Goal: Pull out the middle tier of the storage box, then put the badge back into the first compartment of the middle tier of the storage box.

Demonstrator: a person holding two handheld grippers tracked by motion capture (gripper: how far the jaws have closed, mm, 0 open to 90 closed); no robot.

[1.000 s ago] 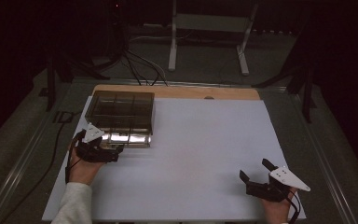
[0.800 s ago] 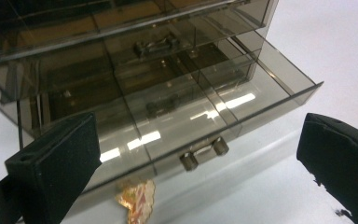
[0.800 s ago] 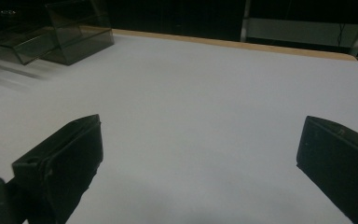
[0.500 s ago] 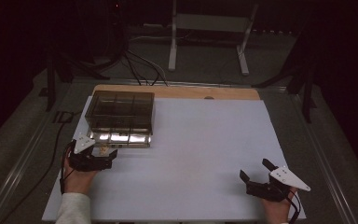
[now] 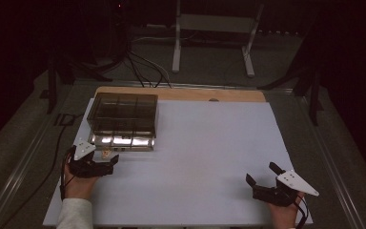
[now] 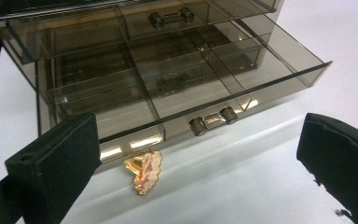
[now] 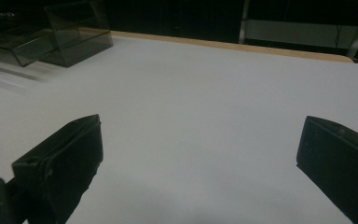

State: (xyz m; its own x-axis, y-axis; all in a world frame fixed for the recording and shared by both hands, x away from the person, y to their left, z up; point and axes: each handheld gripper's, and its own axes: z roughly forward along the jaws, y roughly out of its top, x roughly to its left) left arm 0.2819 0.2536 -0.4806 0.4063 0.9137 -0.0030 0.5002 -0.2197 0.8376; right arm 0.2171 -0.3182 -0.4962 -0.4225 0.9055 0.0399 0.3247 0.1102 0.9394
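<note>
The room was dim; light from overhead fell on the white table [image 5: 209, 143], glare streaked the smoky drawer box [image 6: 168, 93], and the near tool jaws looked blurred.

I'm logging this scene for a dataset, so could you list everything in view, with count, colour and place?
Drawer box: one, smoky clear plastic, far left of the white surface, lower drawer pulled out and divided into compartments that look empty.
Small ornament: one, gold and pink, on the surface just in front of the open drawer.
White surface: one, covering the table.
Wooden board: one, tan, edge showing along the far side.
Metal stand: one, pale, on the floor beyond the table.
Cables: several, dark, on the floor behind the box.
Left gripper: one, black, open, near the ornament.
Right gripper: one, black, open, near right corner.
</note>
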